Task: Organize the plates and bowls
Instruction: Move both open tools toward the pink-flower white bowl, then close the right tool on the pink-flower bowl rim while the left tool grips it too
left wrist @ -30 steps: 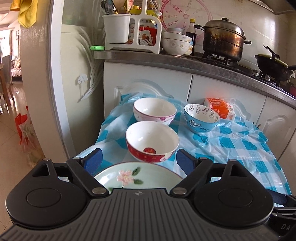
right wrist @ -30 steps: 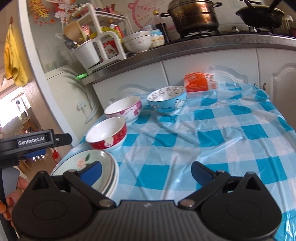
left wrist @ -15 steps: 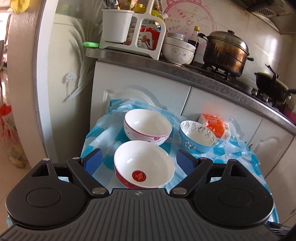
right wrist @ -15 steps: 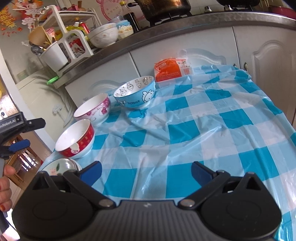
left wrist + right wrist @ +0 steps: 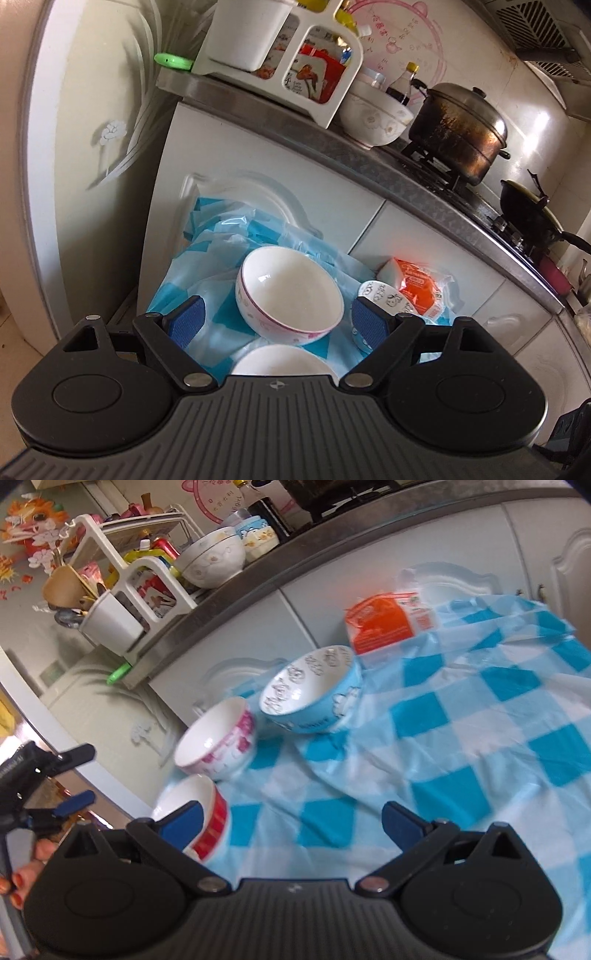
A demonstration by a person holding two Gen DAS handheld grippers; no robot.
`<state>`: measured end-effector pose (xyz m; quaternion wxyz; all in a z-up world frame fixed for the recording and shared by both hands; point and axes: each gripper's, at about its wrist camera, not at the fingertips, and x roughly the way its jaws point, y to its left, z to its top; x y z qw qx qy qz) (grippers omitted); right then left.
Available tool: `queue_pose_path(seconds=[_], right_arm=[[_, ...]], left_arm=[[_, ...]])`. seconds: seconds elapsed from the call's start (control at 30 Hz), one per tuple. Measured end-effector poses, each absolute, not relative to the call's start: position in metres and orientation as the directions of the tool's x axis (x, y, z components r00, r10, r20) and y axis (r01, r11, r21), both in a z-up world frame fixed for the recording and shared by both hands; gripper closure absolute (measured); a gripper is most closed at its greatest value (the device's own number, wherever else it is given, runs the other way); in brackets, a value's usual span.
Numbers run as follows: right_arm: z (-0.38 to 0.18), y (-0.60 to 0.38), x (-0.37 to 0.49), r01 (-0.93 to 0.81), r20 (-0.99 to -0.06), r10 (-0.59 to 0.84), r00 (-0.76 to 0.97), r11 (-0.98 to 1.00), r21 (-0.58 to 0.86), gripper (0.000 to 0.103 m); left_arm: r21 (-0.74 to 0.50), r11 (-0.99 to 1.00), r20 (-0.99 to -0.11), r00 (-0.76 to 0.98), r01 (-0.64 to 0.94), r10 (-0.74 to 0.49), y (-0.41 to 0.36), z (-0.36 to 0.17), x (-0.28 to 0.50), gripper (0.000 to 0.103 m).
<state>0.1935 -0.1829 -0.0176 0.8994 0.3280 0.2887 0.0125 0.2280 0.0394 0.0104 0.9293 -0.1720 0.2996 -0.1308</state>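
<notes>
A white bowl with pink flowers [image 5: 290,297] sits on the blue-checked cloth [image 5: 461,746], between the open fingers of my left gripper [image 5: 277,323] and just ahead of them. A red-rimmed bowl [image 5: 282,362] shows under that gripper's body. A blue cartoon bowl [image 5: 382,299] stands to the right, partly behind the right fingertip. In the right wrist view the pink bowl [image 5: 218,738], the blue bowl [image 5: 314,690] and the red bowl [image 5: 199,816] stand in a row. My right gripper [image 5: 291,819] is open and empty over the cloth, its left fingertip in front of the red bowl. The plates are out of view.
An orange packet [image 5: 384,626] lies at the cloth's far edge against white cabinet doors [image 5: 424,236]. The counter [image 5: 332,144] above holds a utensil rack [image 5: 280,59], a white bowl [image 5: 375,118], a steel pot [image 5: 458,133] and a black wok [image 5: 532,203]. The left gripper also shows in the right wrist view [image 5: 55,775].
Both grippers have moved forward over the table. The plates and most of the red bowl have dropped out of the left wrist view; the pink bowl now sits between its fingers.
</notes>
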Motion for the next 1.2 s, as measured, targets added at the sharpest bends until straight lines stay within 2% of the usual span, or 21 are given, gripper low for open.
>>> queue_pose_path(seconds=[0.13, 0.2, 0.33, 0.4, 0.53, 0.77, 0.83, 0.97, 1.1, 1.2], right_arm=[[-0.015, -0.177, 0.230, 0.125, -0.492, 0.258, 0.831, 0.776, 0.618, 0.005], [-0.016, -0.174, 0.248, 0.103, -0.484, 0.287, 0.827, 0.768, 0.632, 0.008], [-0.019, -0.166, 0.281, 0.068, -0.474, 0.337, 0.813, 0.754, 0.653, 0.012], [-0.019, -0.160, 0.295, 0.053, -0.475, 0.348, 0.808, 0.760, 0.648, 0.016], [-0.024, -0.155, 0.322, 0.050, -0.484, 0.358, 0.798, 0.761, 0.646, 0.023], [-0.042, -0.155, 0.345, 0.074, -0.500, 0.377, 0.780, 0.738, 0.671, 0.030], [-0.046, -0.156, 0.349, 0.079, -0.501, 0.380, 0.778, 0.732, 0.677, 0.033], [-0.058, -0.158, 0.358, 0.086, -0.500, 0.396, 0.770, 0.712, 0.697, 0.040], [-0.065, -0.157, 0.364, 0.075, -0.488, 0.414, 0.768, 0.699, 0.711, 0.047], [-0.066, -0.154, 0.364, 0.059, -0.481, 0.417, 0.771, 0.706, 0.706, 0.048]], left_arm=[[-0.417, 0.900, -0.555, 0.748, 0.130, -0.365, 0.036, -0.005, 0.257, 0.007], [-0.430, 0.895, -0.571, 0.731, 0.122, -0.374, 0.034, -0.013, 0.268, 0.016], [-0.450, 0.884, -0.581, 0.711, 0.124, -0.396, 0.032, -0.026, 0.286, 0.024], [-0.445, 0.888, -0.586, 0.711, 0.120, -0.389, 0.029, -0.030, 0.293, 0.032], [-0.455, 0.882, -0.592, 0.699, 0.120, -0.401, 0.026, -0.037, 0.307, 0.034], [-0.457, 0.883, -0.606, 0.689, 0.107, -0.397, 0.024, -0.050, 0.326, 0.048], [-0.459, 0.882, -0.607, 0.689, 0.104, -0.397, 0.024, -0.053, 0.330, 0.049], [-0.447, 0.889, -0.610, 0.694, 0.098, -0.383, 0.023, -0.057, 0.334, 0.057], [-0.434, 0.895, -0.615, 0.693, 0.100, -0.375, 0.021, -0.062, 0.339, 0.062], [-0.445, 0.890, -0.612, 0.692, 0.099, -0.383, 0.023, -0.062, 0.340, 0.062]])
